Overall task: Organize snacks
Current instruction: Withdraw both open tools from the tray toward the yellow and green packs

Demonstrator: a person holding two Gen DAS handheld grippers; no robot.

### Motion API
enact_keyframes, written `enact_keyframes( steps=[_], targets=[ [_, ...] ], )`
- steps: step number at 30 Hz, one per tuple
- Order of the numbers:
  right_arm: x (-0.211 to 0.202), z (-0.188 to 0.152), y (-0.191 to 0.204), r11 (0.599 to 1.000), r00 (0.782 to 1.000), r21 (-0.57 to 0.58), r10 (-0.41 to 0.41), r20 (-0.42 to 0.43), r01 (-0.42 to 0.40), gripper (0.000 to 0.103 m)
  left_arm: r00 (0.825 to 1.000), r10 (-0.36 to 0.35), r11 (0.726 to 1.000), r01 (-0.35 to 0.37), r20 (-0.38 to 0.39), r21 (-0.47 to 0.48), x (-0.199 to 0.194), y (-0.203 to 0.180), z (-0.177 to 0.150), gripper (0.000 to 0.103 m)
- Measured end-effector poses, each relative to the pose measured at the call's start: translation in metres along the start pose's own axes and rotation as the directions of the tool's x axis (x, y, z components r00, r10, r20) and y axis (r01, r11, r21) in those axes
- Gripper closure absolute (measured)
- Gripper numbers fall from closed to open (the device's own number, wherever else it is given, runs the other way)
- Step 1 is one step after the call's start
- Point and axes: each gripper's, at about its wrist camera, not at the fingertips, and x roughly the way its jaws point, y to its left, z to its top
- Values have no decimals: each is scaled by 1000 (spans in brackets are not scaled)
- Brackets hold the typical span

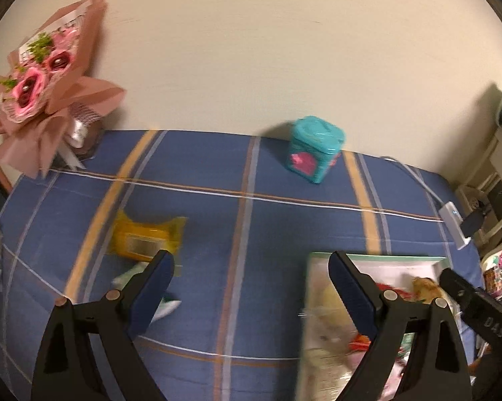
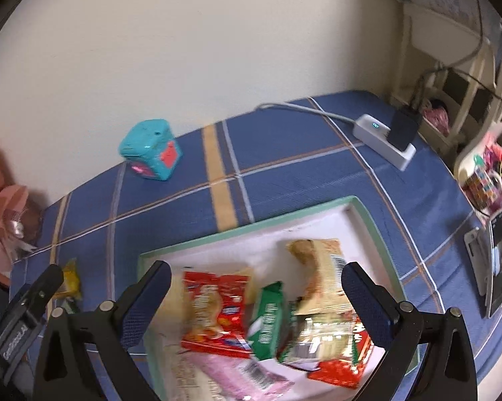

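Left tool [image 1: 251, 267] spread, empty; right tool [image 2: 256, 277] spread, empty above tray [image 2: 367, 215]. Yellow packet [image 1: 147, 237] lies loose on worktop [image 1: 251, 200]: approach low, pinch across short side.

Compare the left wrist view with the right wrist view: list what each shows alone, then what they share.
Left wrist only: the full pink flower bouquet at the table's far left corner, and a green-and-white packet lying behind the open left gripper.

Right wrist only: the tray's contents, clearly, including a red snack bag, a green packet and a beige bag, plus a phone at the right edge.

Both: the teal tin, the yellow snack packet, the green-rimmed tray, the white power strip and the blue plaid tablecloth.
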Motion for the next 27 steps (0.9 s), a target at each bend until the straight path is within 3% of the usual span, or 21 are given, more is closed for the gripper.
enact_keyframes(
  steps=[8, 13, 20, 27],
  targets=[
    [5, -18, 57, 996, 1000, -89, 0, -19, -2, 0, 988, 130, 990, -134, -88, -38, 8, 71, 1, 9],
    [11, -33, 99, 985, 999, -170, 12, -40, -19, 0, 982, 154, 982, -164, -114, -93, 10, 109, -5, 9],
    [20, -55, 153, 968, 996, -242, 48, -75, -65, 0, 978, 178, 978, -189, -109, -91, 4, 143, -9, 9],
    [27, -75, 196, 951, 991, -286, 92, -99, -117, 0, 965, 209, 970, -225, -158, -92, 14, 171, -17, 9]
  ],
)
